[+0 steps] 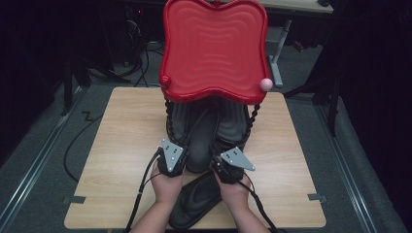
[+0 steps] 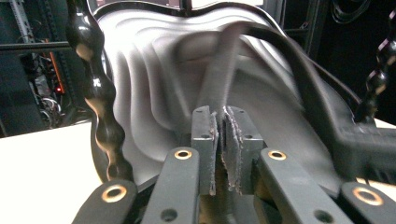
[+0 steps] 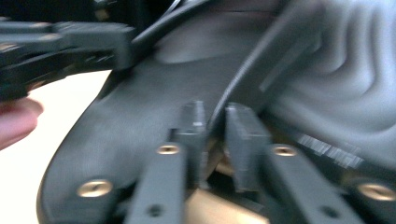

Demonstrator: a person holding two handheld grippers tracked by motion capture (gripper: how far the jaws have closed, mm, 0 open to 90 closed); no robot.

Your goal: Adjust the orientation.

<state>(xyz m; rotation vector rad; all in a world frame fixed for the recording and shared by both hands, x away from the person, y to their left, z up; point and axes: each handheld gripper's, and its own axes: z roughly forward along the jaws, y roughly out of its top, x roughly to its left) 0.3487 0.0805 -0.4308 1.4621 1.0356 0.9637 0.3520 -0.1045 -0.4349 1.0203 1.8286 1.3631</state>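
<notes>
Gripping black strap (image 2: 229,60) w/ both grippers (image 1: 171,160) (image 1: 232,165) clamped, red tray (image 1: 214,48) above, beaded posts (image 1: 252,119) flanking.

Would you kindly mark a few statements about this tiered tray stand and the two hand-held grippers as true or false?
1. The top tray is red. True.
2. The stand rests on a glass table. False: the table is light wood.
3. The left hand-held gripper is shut on the grey tray rim. True: its pads pinch the thin edge.
4. A pink knob sits at the red tray's right corner. True.
5. The right hand-held gripper stands wide open, away from the trays. False: its jaws are shut on a dark tray's edge.
6. The beaded posts holding the red tray are white. False: they are black.
</notes>
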